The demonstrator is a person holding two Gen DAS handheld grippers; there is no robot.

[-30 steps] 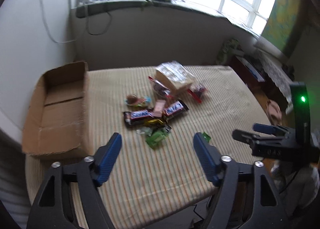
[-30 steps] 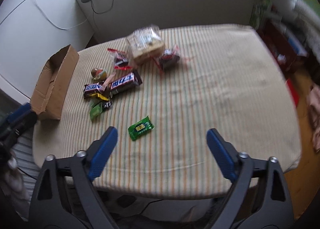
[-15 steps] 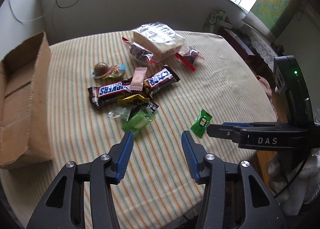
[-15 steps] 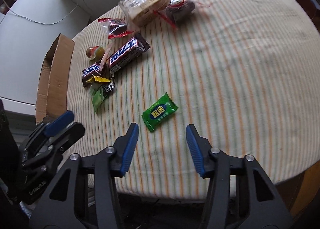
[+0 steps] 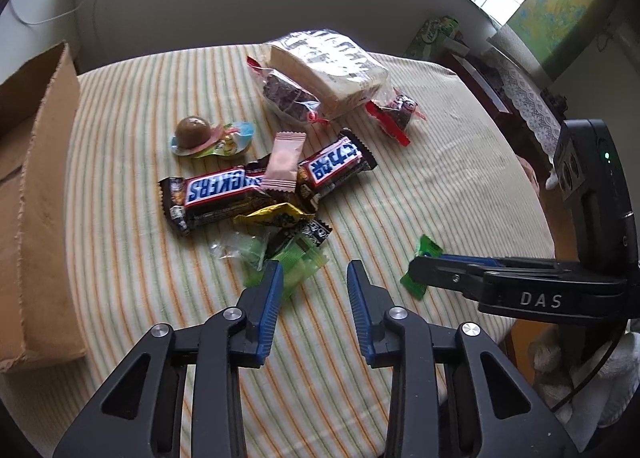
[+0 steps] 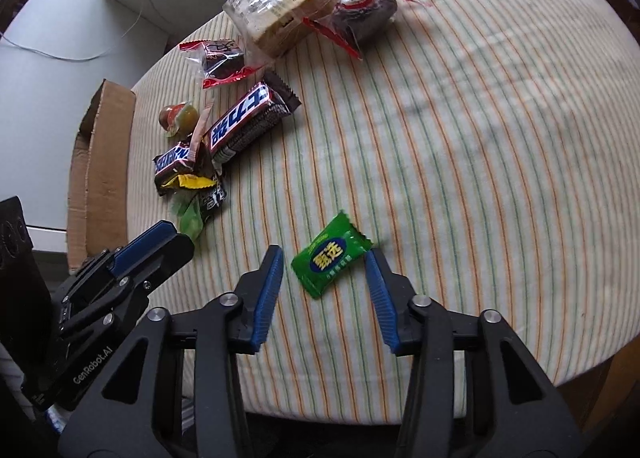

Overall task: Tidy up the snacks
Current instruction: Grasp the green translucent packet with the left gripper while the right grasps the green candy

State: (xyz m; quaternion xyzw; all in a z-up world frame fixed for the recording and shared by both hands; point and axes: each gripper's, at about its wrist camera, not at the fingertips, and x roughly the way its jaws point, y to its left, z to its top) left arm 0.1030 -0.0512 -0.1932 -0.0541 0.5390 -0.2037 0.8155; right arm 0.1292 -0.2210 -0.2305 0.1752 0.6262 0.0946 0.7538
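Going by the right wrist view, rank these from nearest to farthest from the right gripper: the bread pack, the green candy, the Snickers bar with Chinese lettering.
1. Green candy: between the closing jaws of the right gripper, not yet pinched.
2. Snickers bar with Chinese lettering: farther back, to the left.
3. Bread pack: at the table's far side.

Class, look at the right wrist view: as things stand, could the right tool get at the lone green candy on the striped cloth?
Probably yes. The green candy lies alone between the closing jaws of the right tool, untouched, with nothing in the way.
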